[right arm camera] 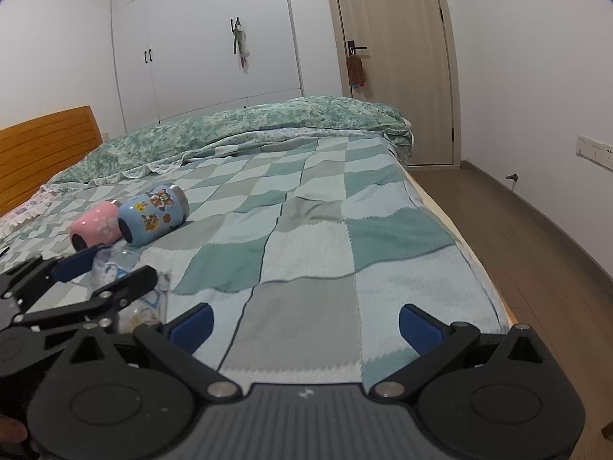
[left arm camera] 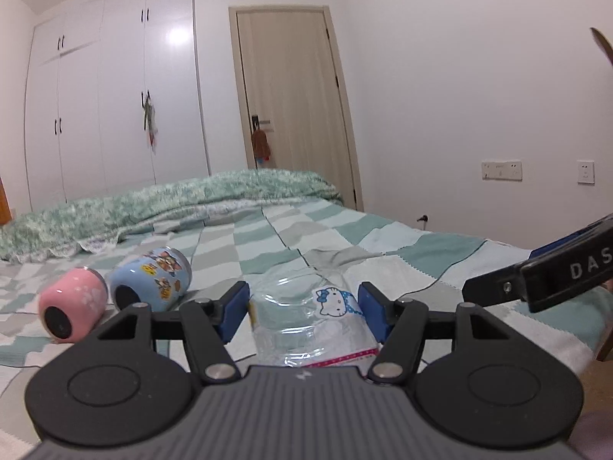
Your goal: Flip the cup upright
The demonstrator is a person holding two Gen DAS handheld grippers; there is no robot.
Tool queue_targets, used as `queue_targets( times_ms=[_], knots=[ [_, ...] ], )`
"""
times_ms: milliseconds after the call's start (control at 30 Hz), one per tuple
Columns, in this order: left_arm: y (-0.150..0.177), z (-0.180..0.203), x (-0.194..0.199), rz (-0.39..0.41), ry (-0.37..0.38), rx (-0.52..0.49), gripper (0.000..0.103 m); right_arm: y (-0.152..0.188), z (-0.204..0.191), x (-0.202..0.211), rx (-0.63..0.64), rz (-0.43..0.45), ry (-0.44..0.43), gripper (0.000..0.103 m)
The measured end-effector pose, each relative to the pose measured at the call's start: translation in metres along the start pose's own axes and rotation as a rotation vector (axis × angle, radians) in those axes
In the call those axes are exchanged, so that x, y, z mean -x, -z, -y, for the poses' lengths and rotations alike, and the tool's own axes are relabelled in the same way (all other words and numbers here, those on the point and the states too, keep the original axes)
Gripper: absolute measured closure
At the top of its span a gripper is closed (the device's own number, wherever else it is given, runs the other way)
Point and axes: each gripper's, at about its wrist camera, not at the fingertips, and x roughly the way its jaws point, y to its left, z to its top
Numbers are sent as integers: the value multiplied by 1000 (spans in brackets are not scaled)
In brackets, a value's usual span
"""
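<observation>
Your left gripper (left arm camera: 302, 312) brackets the clear cup (left arm camera: 306, 318), grip uncertain; pink cup (left arm camera: 72, 306) and blue cup (left arm camera: 151, 283) lie unflipped; right gripper (right arm camera: 304, 324) gapes empty.

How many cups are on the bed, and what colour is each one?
Pink cup: 1, lying on its side
Blue cup with cartoon stickers: 1, lying on its side
Clear cup with a cat sticker: 1, between the fingers of the left gripper
Total: 3 cups on the checked bedspread
</observation>
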Motion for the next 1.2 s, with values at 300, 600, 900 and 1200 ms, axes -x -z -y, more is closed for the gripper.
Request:
queue_targets(
  times_ms=[300, 600, 900, 1200],
  knots=[
    [-22, -13, -6, -124, 44, 75, 36, 12, -13, 25, -2, 10, 2, 0],
    [-52, -34, -17, -189, 41, 110, 37, 5, -17, 30, 8, 23, 2, 0],
    [-52, -31, -26, -227, 53, 109, 56, 6, -19, 27, 9, 14, -6, 0],
    [-35, -25, -20, -270, 109, 127, 63, 7, -18, 26, 6, 10, -1, 0]
  ],
)
